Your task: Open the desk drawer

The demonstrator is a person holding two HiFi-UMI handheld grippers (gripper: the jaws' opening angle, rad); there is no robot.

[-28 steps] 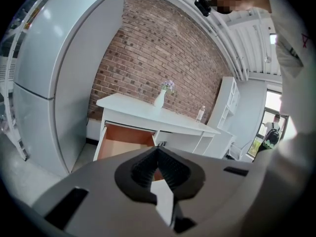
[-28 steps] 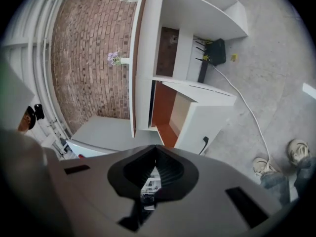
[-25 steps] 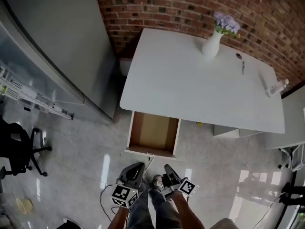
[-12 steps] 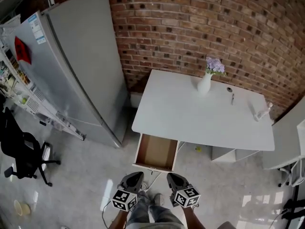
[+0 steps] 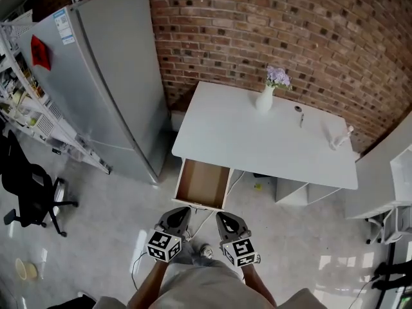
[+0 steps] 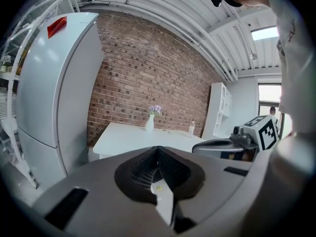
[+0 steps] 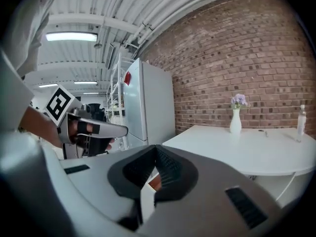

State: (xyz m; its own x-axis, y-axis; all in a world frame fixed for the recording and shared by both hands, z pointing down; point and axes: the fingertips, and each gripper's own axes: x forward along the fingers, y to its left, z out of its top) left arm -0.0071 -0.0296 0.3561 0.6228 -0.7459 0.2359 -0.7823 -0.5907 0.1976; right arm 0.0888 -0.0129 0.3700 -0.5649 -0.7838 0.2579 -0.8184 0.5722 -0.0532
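The white desk [image 5: 257, 140] stands against the brick wall. Its wooden drawer [image 5: 202, 184] is pulled out at the front left, and it looks empty. Both grippers hang side by side close to the person's body, well short of the drawer. My left gripper [image 5: 175, 219] has its jaws together with nothing between them. My right gripper [image 5: 230, 225] is shut and empty too. In the left gripper view the left gripper [image 6: 159, 174] points at the desk [image 6: 133, 137], with the right gripper [image 6: 222, 144] beside it. The right gripper [image 7: 155, 174] faces the desk [image 7: 247, 152] likewise.
A grey fridge [image 5: 109, 76] stands left of the desk, with wire shelving beyond it. On the desk are a white vase of flowers [image 5: 265, 97], a pen [image 5: 300, 118] and a small bottle [image 5: 339, 136]. A black office chair [image 5: 26, 192] is at far left, white cabinets [image 5: 386, 185] at right.
Both grippers have risen and the view has pulled back from the desk. The right gripper has rolled, so its marker cube now faces up. The drawer stays open.
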